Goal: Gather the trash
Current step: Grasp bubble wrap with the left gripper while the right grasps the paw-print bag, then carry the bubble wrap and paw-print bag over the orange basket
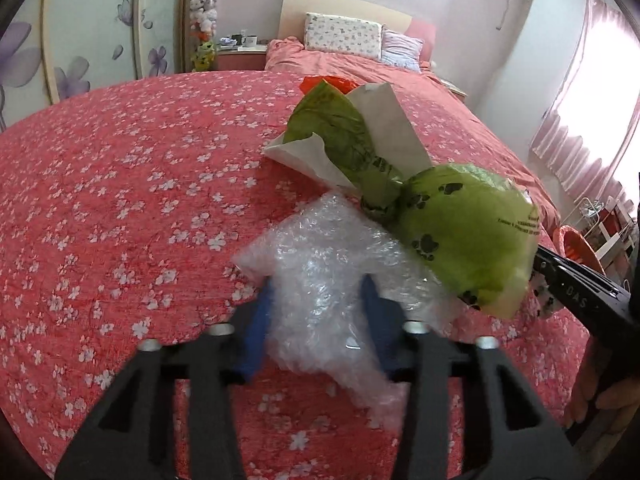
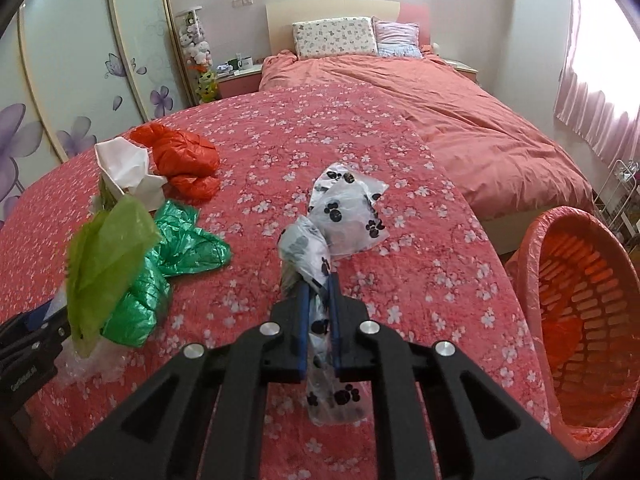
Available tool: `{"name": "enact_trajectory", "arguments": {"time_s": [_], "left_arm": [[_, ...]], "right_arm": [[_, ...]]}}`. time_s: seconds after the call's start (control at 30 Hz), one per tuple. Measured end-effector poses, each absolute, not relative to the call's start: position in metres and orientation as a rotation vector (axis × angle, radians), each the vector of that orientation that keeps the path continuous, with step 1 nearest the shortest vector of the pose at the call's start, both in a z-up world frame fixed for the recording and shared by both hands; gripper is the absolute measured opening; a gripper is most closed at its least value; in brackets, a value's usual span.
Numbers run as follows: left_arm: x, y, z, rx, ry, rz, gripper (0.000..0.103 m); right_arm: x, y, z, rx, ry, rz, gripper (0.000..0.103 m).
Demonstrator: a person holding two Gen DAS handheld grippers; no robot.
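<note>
My left gripper (image 1: pixel 318 292) has its jaws wide apart around a sheet of clear bubble wrap (image 1: pixel 320 276) lying on the red flowered bedspread (image 1: pixel 120 200); they do not pinch it. A light green paw-print bag (image 1: pixel 460 232) and a white paper bag (image 1: pixel 384 128) lie just beyond. My right gripper (image 2: pixel 318 280) is shut on a clear paw-print plastic bag (image 2: pixel 344 208), held over the bed. In the right wrist view a dark green bag (image 2: pixel 180 248), an orange bag (image 2: pixel 180 156), the white paper bag (image 2: pixel 124 164) and the light green bag (image 2: pixel 104 256) lie at left.
An orange laundry basket (image 2: pixel 580 312) lined with red plastic stands on the floor off the bed's right side. Pillows (image 2: pixel 334 36) and a pink duvet (image 2: pixel 460 120) lie at the far end. A wardrobe with purple flowers (image 2: pixel 60 100) is left, a curtained window right.
</note>
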State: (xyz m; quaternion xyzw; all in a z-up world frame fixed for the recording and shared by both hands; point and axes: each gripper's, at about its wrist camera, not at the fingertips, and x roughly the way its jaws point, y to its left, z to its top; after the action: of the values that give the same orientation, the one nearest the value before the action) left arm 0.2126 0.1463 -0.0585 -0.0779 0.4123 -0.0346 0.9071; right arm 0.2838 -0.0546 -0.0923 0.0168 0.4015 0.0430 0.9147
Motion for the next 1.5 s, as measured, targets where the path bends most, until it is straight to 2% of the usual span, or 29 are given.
{"name": "enact_trajectory", "arguments": {"time_s": [0.03,0.2,0.77,1.07,1.5], "left_arm": [[0.212,0.147,-0.057,-0.158,0.843,-0.069,0.029],[0.209,0.155,-0.049,-0.128,0.802,-0.025,0.023],[0.195,0.209,0.006,-0.158,0.642,0.13,0.022],[0.195,0.185,0.026,-0.143,0.598,0.073,0.022],[0.194,0.106,0.044,-0.12,0.567,-0.111,0.022]], "right_arm": [[0.283,-0.055,-0.091,0.035,0.824,0.088,0.01],[0.273,-0.056,-0.081,0.018,0.791,0.084,0.01],[0.249,-0.062,-0.045,0.002,0.681,0.093,0.01],[0.237,-0.083,-0.024,0.026,0.634,0.079,0.01],[0.206,-0.139,-0.001,0.097,0.547,0.019,0.01]]}}
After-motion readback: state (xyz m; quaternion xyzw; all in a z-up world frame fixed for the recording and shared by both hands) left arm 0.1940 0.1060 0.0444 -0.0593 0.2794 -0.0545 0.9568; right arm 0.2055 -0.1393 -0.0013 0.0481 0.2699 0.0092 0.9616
